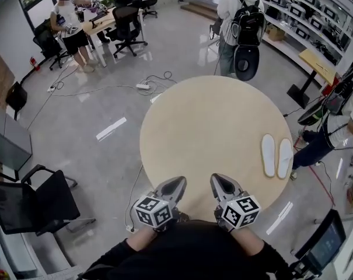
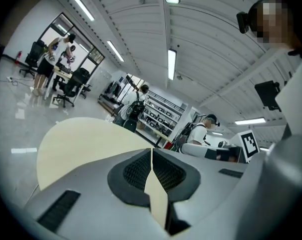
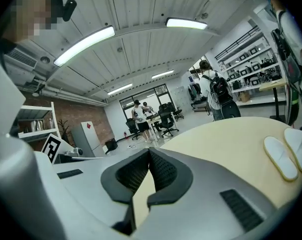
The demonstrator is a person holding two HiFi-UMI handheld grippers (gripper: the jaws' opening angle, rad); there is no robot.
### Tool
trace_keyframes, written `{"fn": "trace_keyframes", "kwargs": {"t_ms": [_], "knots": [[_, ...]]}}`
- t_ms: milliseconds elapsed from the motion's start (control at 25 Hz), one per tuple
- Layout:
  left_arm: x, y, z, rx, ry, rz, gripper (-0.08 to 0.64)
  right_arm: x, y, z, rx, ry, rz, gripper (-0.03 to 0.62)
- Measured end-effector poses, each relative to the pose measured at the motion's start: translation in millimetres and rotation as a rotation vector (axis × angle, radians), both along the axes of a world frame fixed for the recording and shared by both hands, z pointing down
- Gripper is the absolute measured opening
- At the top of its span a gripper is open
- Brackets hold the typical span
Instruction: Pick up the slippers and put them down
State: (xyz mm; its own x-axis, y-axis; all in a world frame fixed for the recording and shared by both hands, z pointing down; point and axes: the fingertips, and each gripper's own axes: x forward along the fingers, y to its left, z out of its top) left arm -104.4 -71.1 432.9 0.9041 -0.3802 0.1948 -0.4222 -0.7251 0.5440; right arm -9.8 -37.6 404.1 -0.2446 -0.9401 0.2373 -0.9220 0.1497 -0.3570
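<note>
The slippers (image 1: pixel 277 155), a white pair, are seen lying flat and side by side, touching or nearly so, on the round desk (image 1: pixel 211 127) close to its right edge, toes toward the far side. Nothing is set on them and neither gripper is near them.

The left gripper (image 1: pixel 177 182) and the right gripper (image 1: pixel 220 181) are held over the near edge of the desk, just beside each other and well apart from the pair. Each is closed fully, pad against pad, with nothing caught between.

This layout is judged to fit two stages alike: a pair waiting to be lifted, or a pair already set down with the grippers drawn back. No single move can therefore be prescribed. In either case, care is called for at the right rim, since thin, light soles so near the edge could easily be nudged off.

The middle and left of the desk are bare, so ample room is offered there. A seated person (image 1: pixel 334 130) is placed just beyond the right edge, and a standing person with a backpack (image 1: pixel 241 22) beyond the far edge.
</note>
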Motion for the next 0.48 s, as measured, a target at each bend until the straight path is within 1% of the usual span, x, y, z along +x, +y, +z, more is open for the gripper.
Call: {"fn": "trace_keyframes", "kwargs": {"t_ms": [120,240,360,480], "knots": [[-7,-2,8,-0.021,0.016,-0.011,0.028,-8,-3,11,-0.028,0.01,-0.015,0.015],[-7,-3,14,-0.041,0.027,-0.003,0.028,-11,-5,20,-0.057,0.021,-0.014,0.015],[0,-2,20,-0.061,0.028,0.028,0.028,-6,-3,27,-0.082,0.024,0.005,0.015],[10,-1,23,-0.061,0.022,0.067,0.028,0,-2,30,-0.09,0.033,0.028,0.015]]}}
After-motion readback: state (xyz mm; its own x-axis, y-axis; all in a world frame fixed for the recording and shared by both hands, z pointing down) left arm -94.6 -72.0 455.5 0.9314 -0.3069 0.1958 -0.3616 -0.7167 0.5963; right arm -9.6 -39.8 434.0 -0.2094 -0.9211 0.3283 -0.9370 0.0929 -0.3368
